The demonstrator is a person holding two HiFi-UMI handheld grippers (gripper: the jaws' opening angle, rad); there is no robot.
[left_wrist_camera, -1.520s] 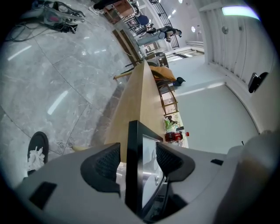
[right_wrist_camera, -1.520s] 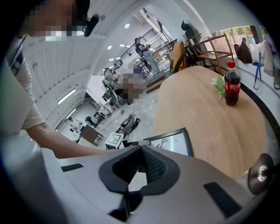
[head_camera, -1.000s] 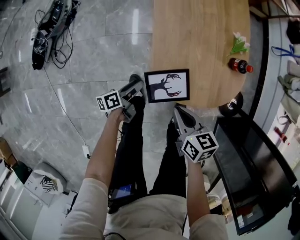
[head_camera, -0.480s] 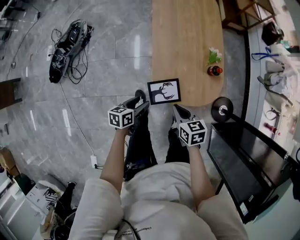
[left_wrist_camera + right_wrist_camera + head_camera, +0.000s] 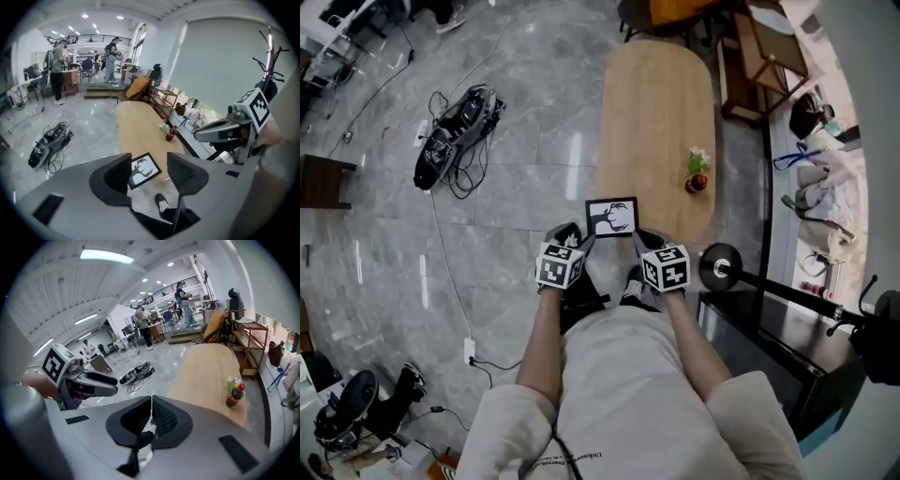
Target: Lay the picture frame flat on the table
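Counter (image 5: 656,103): wooden; picture frame (image 5: 612,217) flat at near end.
Floor (image 5: 525,103): glossy grey tiles, cable heap (image 5: 455,141).
Left tool (image 5: 149,174): jaws apart, empty.
Right tool (image 5: 151,416): jaws together.

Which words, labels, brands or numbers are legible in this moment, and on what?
Nothing reads clearly.
Shirt: a line of print, too small to read.
Bottle: label too blurred.
Picture frame: black silhouette, no words.
Left cube, right cube: square markers, no letters.
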